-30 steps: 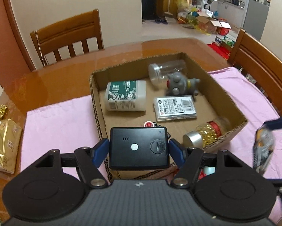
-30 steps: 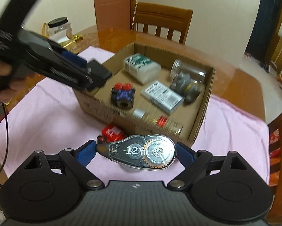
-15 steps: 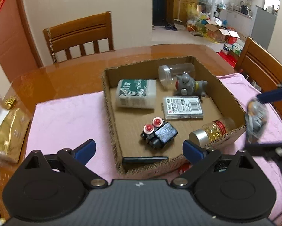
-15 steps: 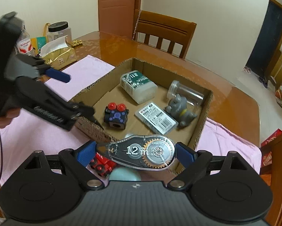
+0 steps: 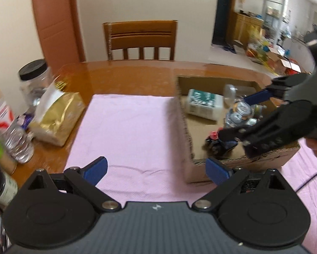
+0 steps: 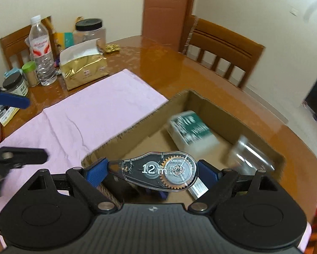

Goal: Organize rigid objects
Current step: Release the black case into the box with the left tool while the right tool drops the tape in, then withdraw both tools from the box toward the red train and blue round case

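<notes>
The right gripper (image 6: pixel 151 172) was clamped on a clear correction-tape dispenser (image 6: pixel 158 172), its blue pads pressing the two ends, and it hung over the near part of the cardboard box (image 6: pixel 217 114). The left gripper (image 5: pixel 156 168) stood wide apart with nothing between its pads, over the pink cloth (image 5: pixel 126 131) just beside the box's left wall.

By my reading the step in hand was the delivery of the dispenser — the carry looked nearly done and only the release remained. The next move seemed to call for lowering it toward a bare patch of the box floor, clear of what already lay there, and then parting the jaws; dropping it from where it hung could land it on the small dark toy (image 5: pixel 216 144) beneath.

The box held a white container with a green label (image 6: pixel 190 133) near its far left wall, a clear plastic jar (image 6: pixel 249 154) lying on its side to the right, the dark toy with a red knob near the front and a silvery item partly hidden under the dispenser — I could not tell what it was. Other pieces were blurred or covered by the right gripper in the left view.

Off the cloth, on the wooden table (image 6: pixel 158 63), stood a water bottle (image 6: pixel 40 50), a black-lidded jar (image 6: pixel 89 31) and a gold tissue pack (image 6: pixel 84 69), well apart from the box.
</notes>
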Available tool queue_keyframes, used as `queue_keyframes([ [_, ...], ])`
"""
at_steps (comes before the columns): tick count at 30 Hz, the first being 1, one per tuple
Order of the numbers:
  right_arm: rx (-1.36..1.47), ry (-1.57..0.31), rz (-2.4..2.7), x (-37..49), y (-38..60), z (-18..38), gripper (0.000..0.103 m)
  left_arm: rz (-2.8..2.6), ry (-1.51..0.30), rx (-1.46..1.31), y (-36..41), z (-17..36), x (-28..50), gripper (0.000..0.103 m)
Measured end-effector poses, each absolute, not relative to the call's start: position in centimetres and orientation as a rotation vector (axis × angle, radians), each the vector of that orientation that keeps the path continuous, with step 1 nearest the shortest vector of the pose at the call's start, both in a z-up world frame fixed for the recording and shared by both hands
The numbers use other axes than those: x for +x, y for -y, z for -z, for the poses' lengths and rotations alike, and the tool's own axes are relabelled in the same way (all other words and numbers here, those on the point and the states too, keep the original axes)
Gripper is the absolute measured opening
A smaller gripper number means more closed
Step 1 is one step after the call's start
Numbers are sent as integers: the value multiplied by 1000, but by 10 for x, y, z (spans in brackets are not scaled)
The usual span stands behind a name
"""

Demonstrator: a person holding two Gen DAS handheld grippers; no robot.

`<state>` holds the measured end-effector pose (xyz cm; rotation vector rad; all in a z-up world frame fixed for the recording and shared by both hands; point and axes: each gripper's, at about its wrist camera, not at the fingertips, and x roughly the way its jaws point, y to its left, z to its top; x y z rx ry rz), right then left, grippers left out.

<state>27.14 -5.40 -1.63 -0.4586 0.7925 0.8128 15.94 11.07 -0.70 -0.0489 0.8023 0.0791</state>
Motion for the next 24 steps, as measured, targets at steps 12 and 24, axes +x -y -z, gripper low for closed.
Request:
queue_keyframes([
  [12, -477, -751, -803, 281, 24, 14, 103, -110, -832, -71, -125, 18, 143, 98],
  [24, -339, -820, -583, 242, 93, 2, 103, -112, -809, 9, -105, 32, 140, 102],
])
